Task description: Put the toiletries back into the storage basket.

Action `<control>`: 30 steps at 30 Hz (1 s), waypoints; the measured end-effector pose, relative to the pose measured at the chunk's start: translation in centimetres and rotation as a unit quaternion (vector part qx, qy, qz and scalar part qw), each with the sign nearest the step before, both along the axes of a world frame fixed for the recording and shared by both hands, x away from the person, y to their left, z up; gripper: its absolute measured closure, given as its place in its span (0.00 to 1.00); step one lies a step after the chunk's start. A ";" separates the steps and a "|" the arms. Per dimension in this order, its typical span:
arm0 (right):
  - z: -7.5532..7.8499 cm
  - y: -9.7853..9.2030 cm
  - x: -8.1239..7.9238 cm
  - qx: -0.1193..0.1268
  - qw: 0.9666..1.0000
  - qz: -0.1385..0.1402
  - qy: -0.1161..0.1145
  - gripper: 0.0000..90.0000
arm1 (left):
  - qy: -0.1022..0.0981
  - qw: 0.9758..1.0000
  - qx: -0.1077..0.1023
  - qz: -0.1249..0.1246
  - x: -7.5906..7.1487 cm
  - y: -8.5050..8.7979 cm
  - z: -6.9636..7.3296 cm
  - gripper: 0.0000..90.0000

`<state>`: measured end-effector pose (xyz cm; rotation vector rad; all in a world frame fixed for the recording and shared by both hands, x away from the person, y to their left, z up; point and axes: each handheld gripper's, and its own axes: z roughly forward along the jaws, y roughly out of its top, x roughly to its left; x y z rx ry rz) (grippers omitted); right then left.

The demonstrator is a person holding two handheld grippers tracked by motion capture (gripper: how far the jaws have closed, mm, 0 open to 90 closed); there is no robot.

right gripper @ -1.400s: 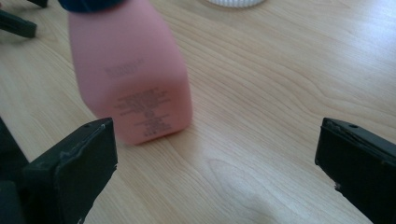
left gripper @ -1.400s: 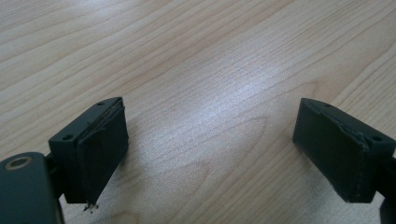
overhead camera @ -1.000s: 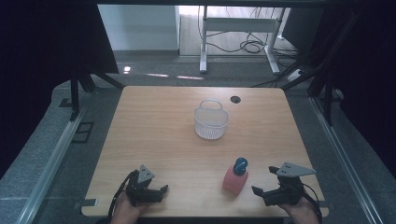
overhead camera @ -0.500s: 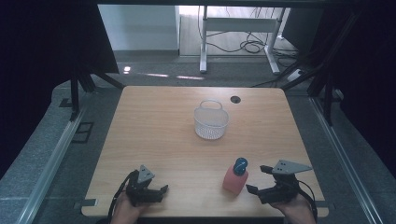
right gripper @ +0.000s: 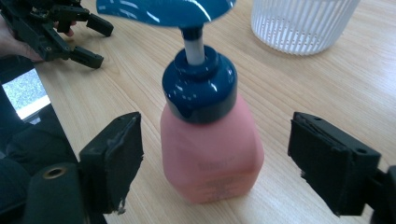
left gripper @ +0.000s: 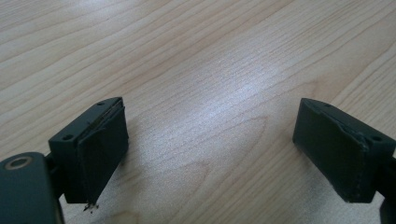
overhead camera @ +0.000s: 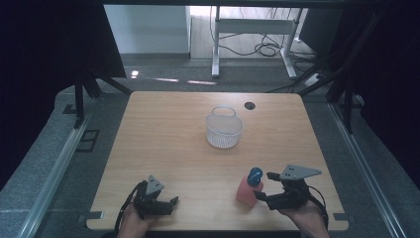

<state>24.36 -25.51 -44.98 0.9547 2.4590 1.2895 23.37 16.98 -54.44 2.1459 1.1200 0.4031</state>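
A pink pump bottle (overhead camera: 246, 191) with a blue pump head stands upright near the table's front edge, right of centre. My right gripper (overhead camera: 264, 186) reaches it from the right. In the right gripper view the bottle (right gripper: 212, 154) stands between the jaws of the right gripper (right gripper: 222, 149). Those jaws have just been closing, and a gap remains on each side of the bottle, so the pads do not touch it. My left gripper (overhead camera: 163, 198) rests open at the front left. Only bare wood lies between the jaws of the left gripper (left gripper: 210, 144).
A white slotted basket (overhead camera: 224, 128) with a handle stands mid-table, beyond the bottle. It also appears as the basket (right gripper: 303, 28) in the right gripper view. A dark cable hole (overhead camera: 249, 105) sits at the far edge of the wooden table (overhead camera: 168, 139). Metal rails run along both sides.
My right gripper has moved left, up to the bottle, and its jaws have narrowed around it. The left gripper has stayed where it was.
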 end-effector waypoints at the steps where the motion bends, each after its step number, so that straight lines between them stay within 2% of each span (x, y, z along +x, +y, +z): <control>1: 0.1 0.1 0.1 0.000 1.000 0.001 0.000 0.23 | 0.000 1.000 0.000 0.000 0.0 0.0 0.0 0.11; 11: 0.5 1.1 0.8 0.007 1.000 0.012 -0.004 0.36 | 0.000 1.000 0.000 0.000 0.0 0.0 0.0 0.11; 18: 0.6 1.9 1.3 0.001 1.000 0.019 -0.006 0.46 | 0.000 1.000 0.000 0.000 0.0 0.0 0.0 0.11; 21: 0.7 2.2 1.5 -0.002 1.000 0.021 -0.007 0.53 | 0.000 1.000 -0.001 0.001 0.0 0.0 0.0 0.11; 24: 0.7 2.4 1.5 -0.007 1.000 0.020 -0.012 0.56 | 0.000 1.000 -0.001 0.001 0.0 0.0 0.0 0.11; 26: 0.9 2.4 1.3 -0.014 0.999 0.015 -0.025 0.58 | 0.000 1.000 -0.001 0.001 0.0 0.0 0.0 0.11; 30: 1.0 2.4 1.2 -0.016 1.000 0.009 -0.025 0.59 | 0.000 1.000 -0.001 0.001 0.0 0.0 0.0 0.11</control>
